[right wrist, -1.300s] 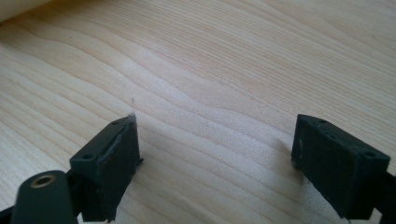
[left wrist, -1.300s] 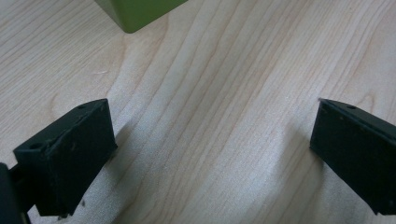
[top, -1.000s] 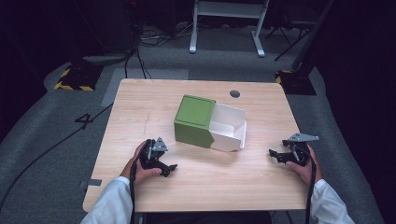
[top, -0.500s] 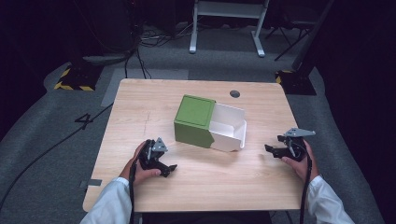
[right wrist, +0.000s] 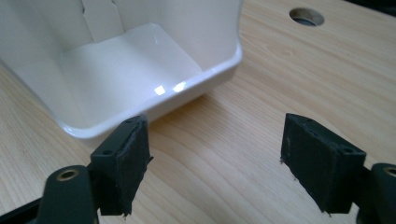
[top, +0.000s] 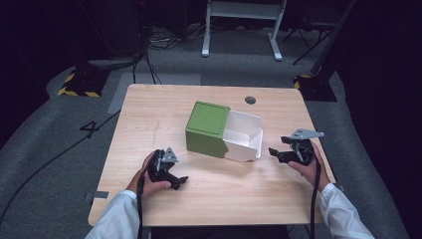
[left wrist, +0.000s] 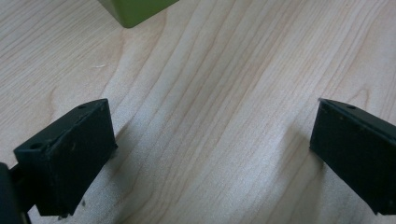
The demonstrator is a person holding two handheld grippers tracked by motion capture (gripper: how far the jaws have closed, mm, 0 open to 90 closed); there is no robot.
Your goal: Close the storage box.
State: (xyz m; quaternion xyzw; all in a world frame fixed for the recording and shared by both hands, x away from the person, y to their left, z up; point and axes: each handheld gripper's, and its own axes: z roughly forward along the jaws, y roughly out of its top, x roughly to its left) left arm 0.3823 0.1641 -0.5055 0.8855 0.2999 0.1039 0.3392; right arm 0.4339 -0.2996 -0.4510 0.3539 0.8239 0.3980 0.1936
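Table [top: 149,114] of pale wood carried a white tray [top: 245,135] pulled partway out of its green sleeve [top: 206,128], near the middle. We noted the left gripper [top: 175,180] low on the near left, jaws spread wide over bare wood, a green corner of the sleeve [left wrist: 135,10] just ahead of them. We saw the right gripper [top: 275,152] just beside the tray's open end [right wrist: 140,84], jaws parted and gripping nothing, not touching it. We marked a round hole [top: 250,99] in the tabletop beyond
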